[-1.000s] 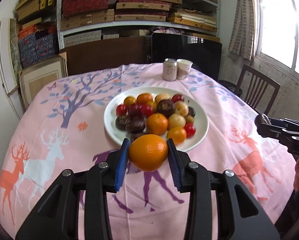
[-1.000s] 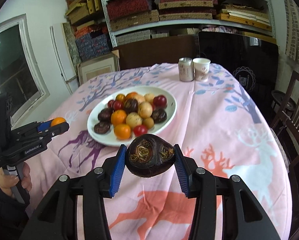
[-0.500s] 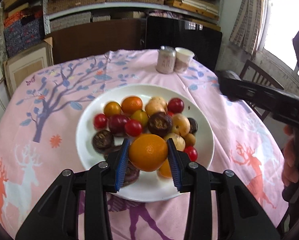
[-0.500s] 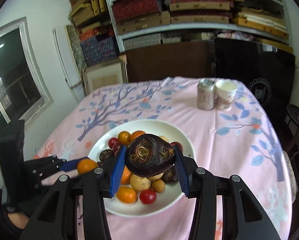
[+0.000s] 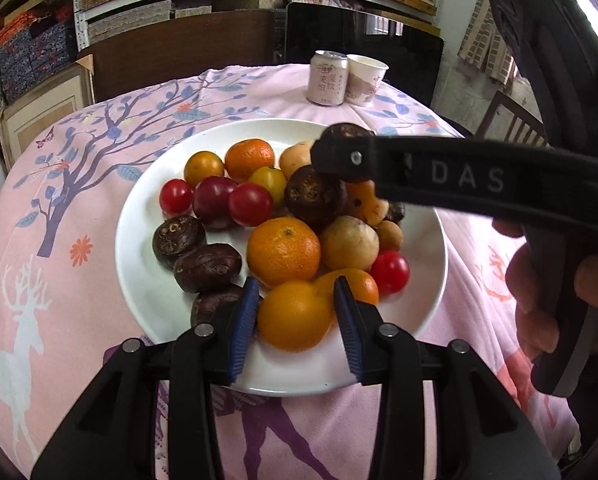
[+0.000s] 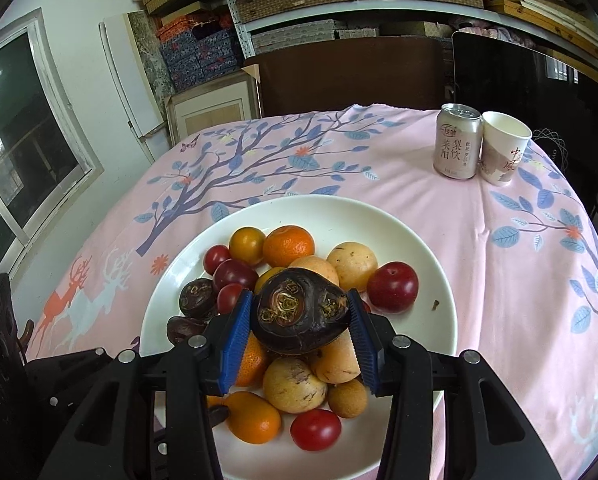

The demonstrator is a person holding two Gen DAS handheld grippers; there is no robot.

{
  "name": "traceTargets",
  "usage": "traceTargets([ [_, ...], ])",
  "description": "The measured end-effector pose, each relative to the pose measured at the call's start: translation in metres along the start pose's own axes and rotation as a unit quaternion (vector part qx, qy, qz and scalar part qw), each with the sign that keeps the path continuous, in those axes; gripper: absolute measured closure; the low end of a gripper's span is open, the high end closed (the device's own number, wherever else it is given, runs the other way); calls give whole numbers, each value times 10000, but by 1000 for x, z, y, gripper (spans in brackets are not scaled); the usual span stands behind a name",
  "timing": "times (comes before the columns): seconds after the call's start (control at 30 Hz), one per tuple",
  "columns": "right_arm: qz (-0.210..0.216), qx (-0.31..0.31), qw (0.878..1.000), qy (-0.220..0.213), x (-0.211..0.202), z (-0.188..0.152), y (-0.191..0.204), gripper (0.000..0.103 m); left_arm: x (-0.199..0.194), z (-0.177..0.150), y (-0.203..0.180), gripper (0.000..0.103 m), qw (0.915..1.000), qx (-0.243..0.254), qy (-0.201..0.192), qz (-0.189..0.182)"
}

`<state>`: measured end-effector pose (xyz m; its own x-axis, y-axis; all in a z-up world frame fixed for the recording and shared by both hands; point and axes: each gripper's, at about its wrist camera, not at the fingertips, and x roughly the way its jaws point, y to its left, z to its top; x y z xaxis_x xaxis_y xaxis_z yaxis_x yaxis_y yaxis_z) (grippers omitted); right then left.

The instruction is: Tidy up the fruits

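Note:
A white plate (image 5: 139, 280) on the pink tablecloth holds several fruits: oranges, red plums, tan round fruits and dark water chestnuts. My left gripper (image 5: 295, 316) is shut on an orange (image 5: 293, 316), low over the plate's near edge. My right gripper (image 6: 297, 320) is shut on a dark water chestnut (image 6: 297, 314), held above the fruit pile over the plate (image 6: 415, 340). In the left wrist view the right gripper (image 5: 343, 156) reaches in from the right over the plate's far side. The left gripper's tip shows in the right wrist view beside an orange (image 6: 253, 416).
A drink can (image 6: 457, 142) and a paper cup (image 6: 503, 148) stand together at the table's far right. A dark wooden chair (image 5: 511, 120) stands at the right edge. Shelves with boxes and a dark cabinet are behind the table.
Both grippers have moved forward over the plate with their fruits still held. The left one has come lower near the plate's front; the right one now hangs above the pile.

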<state>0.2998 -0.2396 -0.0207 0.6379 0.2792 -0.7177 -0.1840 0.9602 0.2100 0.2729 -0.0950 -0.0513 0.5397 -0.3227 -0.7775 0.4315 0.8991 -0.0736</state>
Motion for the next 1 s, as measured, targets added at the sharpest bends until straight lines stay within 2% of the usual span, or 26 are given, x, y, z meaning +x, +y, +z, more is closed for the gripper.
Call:
traceTargets([
  [0.1, -37, -66, 9999, 114, 6, 0, 1, 54, 1, 1, 4, 41, 9999, -113, -23, 79],
  [0.23, -47, -50, 9999, 100, 6, -2, -1, 54, -1, 1, 4, 40, 9999, -107, -37, 85],
  [0.3, -86, -56, 9999, 34, 1, -2, -1, 47, -4, 1, 5, 40, 9999, -129, -71, 85],
  [0.47, -143, -76, 9994, -307, -27, -1, 1, 43, -24, 4, 6, 40, 9994, -167, -296, 62],
  [0.6, -75, -48, 9990, -449, -54, -7, 5, 43, -46, -1, 7, 32, 9985, -160, -502, 123],
  [0.67, -22, -24, 9990, -448, -65, -15, 8, 43, -56, -8, 7, 26, 9982, -145, -556, 173],
  [0.73, -41, -14, 9990, -442, -75, -30, 10, 34, -64, -21, 7, 21, 9983, -180, -520, 177],
  [0.9, -71, 149, 9996, -244, -96, -88, 13, 32, -83, -58, 8, 12, 9988, -325, -334, 166],
  [0.93, -43, 228, 9995, -200, -102, -102, 13, 32, -87, -65, 8, 7, 9988, -347, -306, 170],
  [1.0, -110, 318, 9993, -186, -111, -122, 15, 25, -96, -81, 6, 5, 9984, -463, -241, 210],
])
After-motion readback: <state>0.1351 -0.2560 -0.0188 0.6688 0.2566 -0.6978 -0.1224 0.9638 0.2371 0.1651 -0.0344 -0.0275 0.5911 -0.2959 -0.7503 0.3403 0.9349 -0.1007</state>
